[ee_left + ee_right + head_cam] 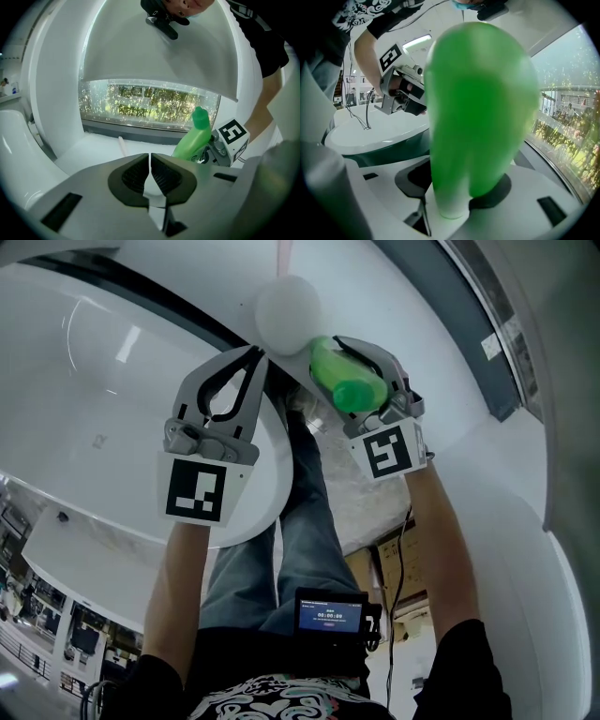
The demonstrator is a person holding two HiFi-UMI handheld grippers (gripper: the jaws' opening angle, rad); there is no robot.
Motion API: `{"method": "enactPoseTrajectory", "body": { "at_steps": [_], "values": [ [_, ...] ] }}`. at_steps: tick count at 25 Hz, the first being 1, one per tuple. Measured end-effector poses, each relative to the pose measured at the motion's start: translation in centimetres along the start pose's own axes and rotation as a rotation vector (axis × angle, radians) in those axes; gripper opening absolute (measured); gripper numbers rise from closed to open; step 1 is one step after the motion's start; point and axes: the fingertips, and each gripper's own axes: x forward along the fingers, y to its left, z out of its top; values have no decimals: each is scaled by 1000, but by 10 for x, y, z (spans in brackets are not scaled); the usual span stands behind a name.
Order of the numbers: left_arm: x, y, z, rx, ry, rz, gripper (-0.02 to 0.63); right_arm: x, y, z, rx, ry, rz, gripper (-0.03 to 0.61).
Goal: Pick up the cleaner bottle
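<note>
The cleaner bottle (345,381) is bright green with a green cap, and my right gripper (330,354) is shut on it, holding it off the white surface. In the right gripper view the bottle (478,108) fills the middle, its body pinched between the dark pads (410,180). From the left gripper view the bottle (194,138) stands tilted, cap up, at the right beside the right gripper's marker cube (233,135). My left gripper (255,354) is shut with nothing in it, just left of the bottle; its pads (161,173) meet.
A curved white counter (112,362) lies below and around both grippers. A white ball (288,307) sits just beyond the fingertips. The person's jeans and a small screen device (330,612) are lower in the head view. A window with greenery (150,105) and a white rod (123,146) lie ahead.
</note>
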Motion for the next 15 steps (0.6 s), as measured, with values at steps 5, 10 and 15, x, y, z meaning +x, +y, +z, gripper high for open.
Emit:
{"method": "enactPoseTrajectory", "body": {
  "at_steps": [5, 10, 15],
  "values": [
    [-1, 6, 0, -27, 3, 5, 28, 3, 3, 1, 6, 48, 18, 222],
    [1, 7, -3, -26, 2, 1, 28, 3, -4, 3, 114, 15, -67, 219],
    [-1, 6, -6, -24, 7, 0, 28, 4, -9, 5, 165, -6, -151, 218]
  ]
}}
